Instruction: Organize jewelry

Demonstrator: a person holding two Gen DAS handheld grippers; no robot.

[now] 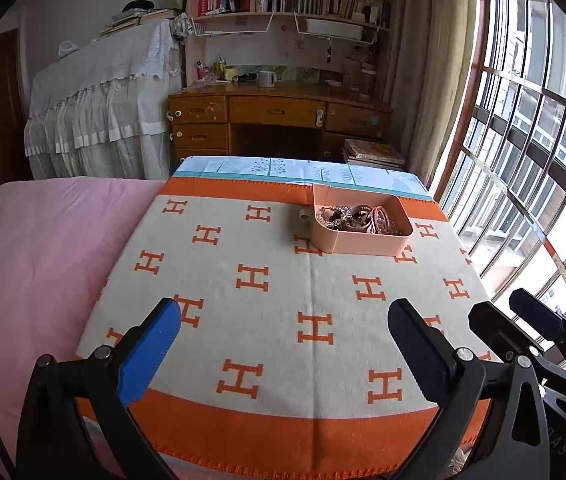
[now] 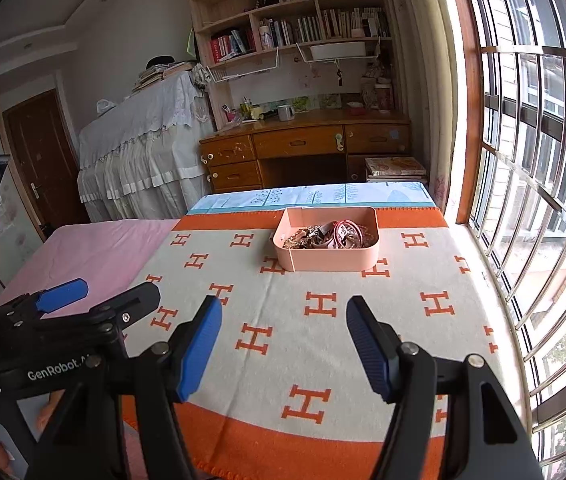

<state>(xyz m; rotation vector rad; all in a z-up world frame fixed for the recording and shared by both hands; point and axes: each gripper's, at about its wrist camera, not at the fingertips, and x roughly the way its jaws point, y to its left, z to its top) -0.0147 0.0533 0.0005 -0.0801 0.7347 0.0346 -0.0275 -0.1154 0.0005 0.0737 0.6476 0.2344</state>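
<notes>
Behind the pink rectangular plastic tray (image 1: 359,240) you face a wooden desk with drawers (image 1: 279,114) under a bookshelf, and a barred window (image 1: 531,128) runs along the tray's right. Your tray sits on a cream blanket with orange H letters and an orange border (image 1: 267,288), toward its far edge and right of centre; a pink bedsheet (image 1: 43,248) spreads out to the tray's left. Your left gripper (image 1: 284,344) hovers over the blanket on the near side of the tray, well apart from it, jaws spread and holding nothing. Your right gripper (image 2: 284,350) hovers likewise, also near of the tray, jaws spread and bare. Inside the tray lies a tangled heap of bracelets and chains (image 2: 329,236).
</notes>
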